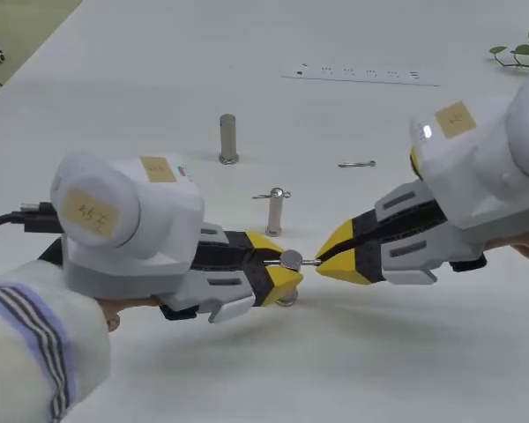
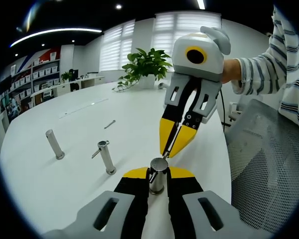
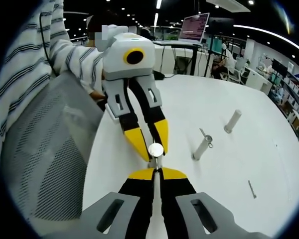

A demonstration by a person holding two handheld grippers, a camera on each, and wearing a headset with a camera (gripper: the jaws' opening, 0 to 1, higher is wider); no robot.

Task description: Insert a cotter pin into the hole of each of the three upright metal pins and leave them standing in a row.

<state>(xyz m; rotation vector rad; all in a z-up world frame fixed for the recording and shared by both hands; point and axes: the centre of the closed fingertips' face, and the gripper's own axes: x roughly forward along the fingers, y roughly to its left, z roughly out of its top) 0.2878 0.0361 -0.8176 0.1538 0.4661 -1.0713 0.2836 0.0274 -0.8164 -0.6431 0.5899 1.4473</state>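
My left gripper (image 1: 280,264) is shut on a short upright metal pin (image 1: 290,259) that stands on the white table (image 1: 273,370). From the right, my right gripper (image 1: 323,262) is shut on a thin cotter pin (image 1: 309,262) whose tip touches the pin just under its head. The left gripper view has the held pin (image 2: 158,175) between my jaws and the right gripper (image 2: 170,149) above it. A second pin (image 1: 276,211) stands behind with a cotter pin through its top. Farther back, a third pin (image 1: 228,139) stands bare.
One loose cotter pin (image 1: 357,164) lies on the table to the right of the bare pin. A white power strip (image 1: 361,74) lies at the far edge and a potted plant (image 1: 520,51) at the far right. A mesh chair (image 2: 264,164) stands beside the table.
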